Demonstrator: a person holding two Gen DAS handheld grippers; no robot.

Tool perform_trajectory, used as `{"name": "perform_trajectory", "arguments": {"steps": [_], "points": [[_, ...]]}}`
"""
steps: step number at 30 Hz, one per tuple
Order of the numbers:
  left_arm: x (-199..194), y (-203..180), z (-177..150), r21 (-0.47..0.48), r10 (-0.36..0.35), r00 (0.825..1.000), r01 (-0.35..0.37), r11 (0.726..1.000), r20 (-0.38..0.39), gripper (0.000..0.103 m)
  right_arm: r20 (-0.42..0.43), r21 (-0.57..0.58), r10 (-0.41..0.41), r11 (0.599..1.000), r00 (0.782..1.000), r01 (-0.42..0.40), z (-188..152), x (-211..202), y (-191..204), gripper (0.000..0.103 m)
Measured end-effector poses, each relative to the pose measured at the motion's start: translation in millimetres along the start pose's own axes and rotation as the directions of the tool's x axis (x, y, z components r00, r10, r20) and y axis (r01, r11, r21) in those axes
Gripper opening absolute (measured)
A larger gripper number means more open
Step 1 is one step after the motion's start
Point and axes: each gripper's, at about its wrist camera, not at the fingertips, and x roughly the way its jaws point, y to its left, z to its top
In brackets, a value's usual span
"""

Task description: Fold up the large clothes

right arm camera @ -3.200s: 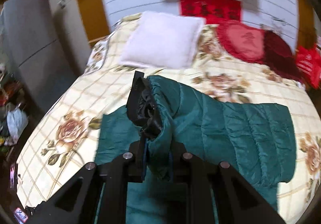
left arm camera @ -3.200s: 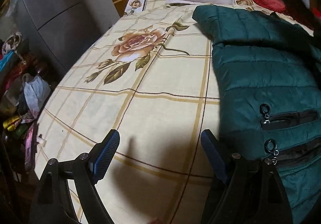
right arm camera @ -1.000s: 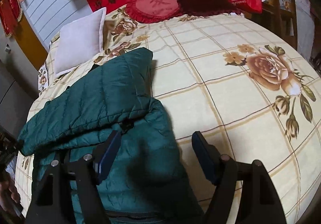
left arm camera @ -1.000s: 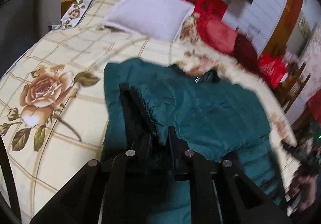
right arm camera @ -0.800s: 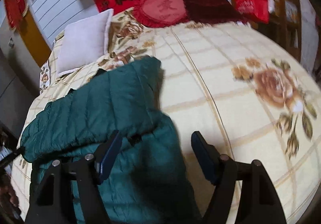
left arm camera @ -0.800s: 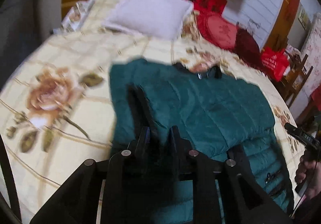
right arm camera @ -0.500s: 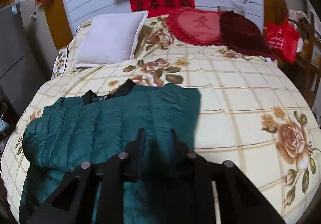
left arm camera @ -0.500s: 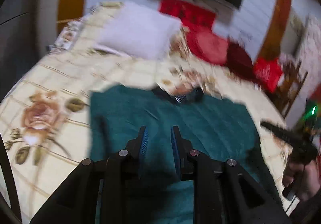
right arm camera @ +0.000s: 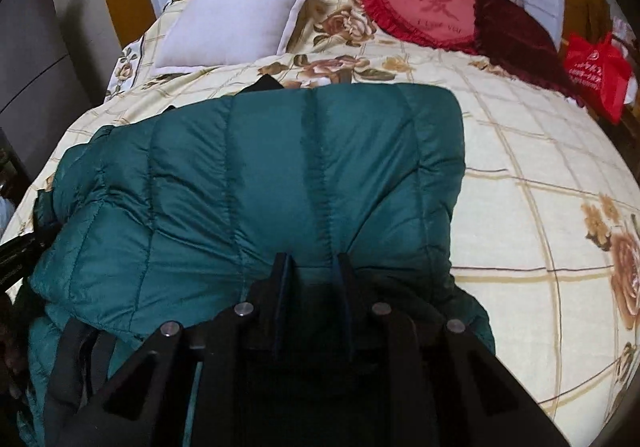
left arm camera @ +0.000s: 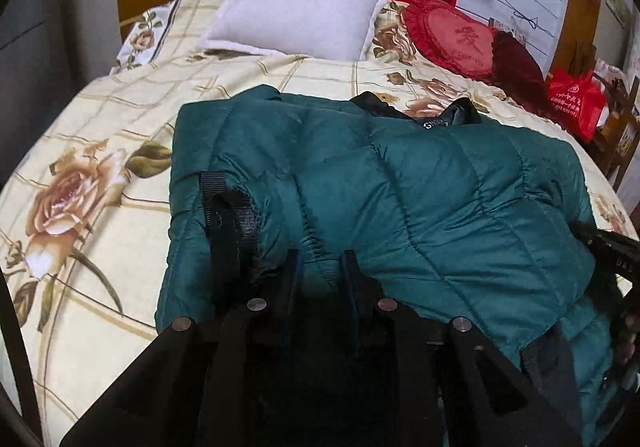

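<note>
A: How did the jaws of the left gripper (left arm camera: pixel 319 267) stand?

B: They were clamped on a fold of the green jacket (left arm camera: pixel 420 199), at its near edge. Just left of them lay a sleeve end with a black cuff (left arm camera: pixel 228 215), on top of the jacket.

A: And the right gripper (right arm camera: pixel 311 269)?

B: Its jaws had just been closing, and they pinched the near edge of the jacket (right arm camera: pixel 280 175) too, close to a quilted seam. The padding bulged up in front of them.

A: Where was the jacket?

B: It lay on the bed (left arm camera: pixel 120 127), folded over itself, with the black collar (left arm camera: pixel 436 119) toward the pillows. To the right of the jacket the flowered sheet (right arm camera: pixel 540 207) was bare.

A: What was farther away?

B: A white pillow (right arm camera: pixel 240 15) and a red heart cushion (right arm camera: pixel 428 11) lay at the head of the bed, with a dark red cushion (right arm camera: pixel 516 39) beside the heart. A red bag (right arm camera: pixel 596 75) stood at the far right.
</note>
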Motion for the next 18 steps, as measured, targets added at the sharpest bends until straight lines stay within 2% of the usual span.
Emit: {"name": "perform_trajectory", "arguments": {"steps": [4, 5, 6, 8, 10, 11, 13, 14, 15, 18], "points": [[-12.4, -0.9, 11.1, -0.005, -0.039, 0.999, 0.039, 0.999, -0.028, 0.003, -0.033, -0.016, -0.008, 1.000, 0.999, 0.007, 13.2, -12.7, 3.3, 0.022], [-22.6, -1.9, 14.9, -0.011, -0.027, 1.000, 0.027, 1.000, -0.002, 0.003, 0.014, -0.042, -0.016, 0.999, 1.000, 0.017, 22.7, -26.6, 7.4, 0.022], [-36.9, -3.3, 20.7, -0.017, -0.020, 0.998, 0.021, 1.000, 0.057, 0.003, 0.055, -0.050, -0.018, 0.999, 0.998, 0.020, 28.8, -34.9, 9.1, 0.022], [-56.5, -9.1, 36.0, -0.027, -0.035, 0.988, 0.039, 0.999, 0.148, 0.004, 0.162, -0.011, -0.017, 1.000, 0.987, 0.019, 52.3, -53.2, 10.9, 0.023], [-50.4, -13.4, 46.3, -0.028, -0.054, 0.990, 0.058, 0.998, 0.129, 0.011, 0.174, 0.010, -0.009, 1.000, 0.985, 0.008, 68.6, -49.5, 12.6, 0.027], [-42.1, -13.8, 47.7, -0.027, -0.041, 0.994, 0.044, 0.999, 0.101, 0.012, 0.159, 0.012, -0.018, 1.000, 0.987, 0.016, 74.3, -42.4, 14.0, 0.028], [-11.3, -11.1, 43.9, -0.032, 0.027, 0.999, -0.028, 0.999, -0.020, 0.012, 0.059, 0.018, -0.051, 0.999, 0.997, 0.050, 77.9, -12.6, 13.8, 0.028], [2.3, -5.6, 38.5, -0.053, 0.017, 0.997, -0.021, 0.998, -0.072, 0.012, -0.045, 0.026, -0.094, 0.995, 0.995, 0.096, 74.6, 13.4, 10.3, 0.028], [8.9, -0.3, 33.5, -0.072, -0.008, 0.997, 0.002, 0.997, -0.082, 0.012, -0.084, 0.023, -0.099, 0.995, 0.992, 0.101, 70.1, 26.0, 7.9, 0.028], [10.6, 3.6, 30.8, -0.068, -0.042, 0.997, 0.037, 0.997, -0.066, 0.012, -0.061, 0.028, -0.092, 0.995, 0.994, 0.093, 57.4, 37.1, 1.5, 0.028]]}}
